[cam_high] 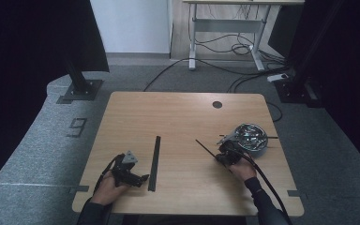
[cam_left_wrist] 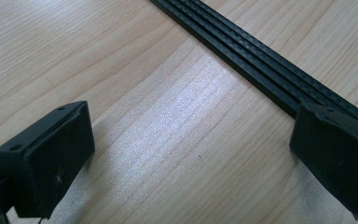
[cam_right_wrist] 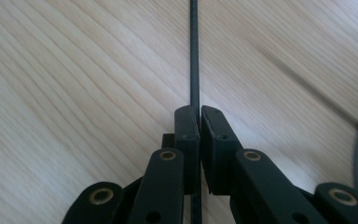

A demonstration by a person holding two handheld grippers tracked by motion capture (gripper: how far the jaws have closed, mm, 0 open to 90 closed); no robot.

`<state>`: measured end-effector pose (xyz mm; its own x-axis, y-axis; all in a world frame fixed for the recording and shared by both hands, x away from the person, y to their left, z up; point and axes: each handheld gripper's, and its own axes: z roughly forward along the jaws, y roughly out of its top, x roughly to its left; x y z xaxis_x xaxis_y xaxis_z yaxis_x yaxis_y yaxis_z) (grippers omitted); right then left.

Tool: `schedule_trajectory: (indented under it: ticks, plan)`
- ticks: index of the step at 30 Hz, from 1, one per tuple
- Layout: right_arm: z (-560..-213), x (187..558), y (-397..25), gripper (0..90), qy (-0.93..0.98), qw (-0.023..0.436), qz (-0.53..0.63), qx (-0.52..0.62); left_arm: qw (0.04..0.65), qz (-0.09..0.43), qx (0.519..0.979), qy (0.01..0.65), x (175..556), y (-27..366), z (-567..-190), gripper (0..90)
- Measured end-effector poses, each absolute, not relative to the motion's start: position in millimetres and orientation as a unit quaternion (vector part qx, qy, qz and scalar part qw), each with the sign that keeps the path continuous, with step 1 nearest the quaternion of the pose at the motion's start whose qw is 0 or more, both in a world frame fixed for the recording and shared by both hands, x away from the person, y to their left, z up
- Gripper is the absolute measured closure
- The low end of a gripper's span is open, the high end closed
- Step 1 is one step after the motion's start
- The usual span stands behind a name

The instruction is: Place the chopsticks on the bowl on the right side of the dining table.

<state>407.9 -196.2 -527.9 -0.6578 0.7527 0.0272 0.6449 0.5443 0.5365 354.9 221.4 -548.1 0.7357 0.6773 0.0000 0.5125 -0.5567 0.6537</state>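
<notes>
My right gripper [cam_right_wrist: 199, 122] pinches a thin black stick [cam_high: 206, 148] tight, at the table's [cam_high: 183, 112] four o'clock. My left gripper [cam_left_wrist: 186, 154] is wide apart beside the flat black strip [cam_high: 154, 161]. I should lift slowly and keep squeezing.

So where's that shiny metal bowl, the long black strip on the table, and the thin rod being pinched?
metal bowl [cam_high: 261, 145]: high view, its near rim.
black strip [cam_high: 155, 161]: high view, mid-length.
thin black rod [cam_right_wrist: 195, 56]: right gripper view, shaft above the jaws.
</notes>
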Motion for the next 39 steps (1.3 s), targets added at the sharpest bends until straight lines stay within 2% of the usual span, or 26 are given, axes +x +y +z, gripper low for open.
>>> schedule_trajectory:
  ticks: [29,31,35,38,39]
  plan:
    - [-525,363,-285,84.9,0.864,0.103,0.226,0.439,0.325,0.127,0.873,0.341,355,221,-548,0.0]
    - [-524,363,-286,79.1,0.865,0.109,0.218,0.438,0.325,0.127,0.873,0.34,355,221,-548,0.0]
    - [-512,367,-290,60.0,0.859,0.112,0.227,0.445,0.326,0.127,0.872,0.341,355,221,-548,0.0]
    - [-504,373,-289,46.7,0.863,0.101,0.222,0.443,0.326,0.127,0.873,0.341,355,221,-548,0.0]
    - [-502,376,-288,44.8,0.864,0.095,0.22,0.444,0.326,0.127,0.873,0.341,355,221,-548,0.0]
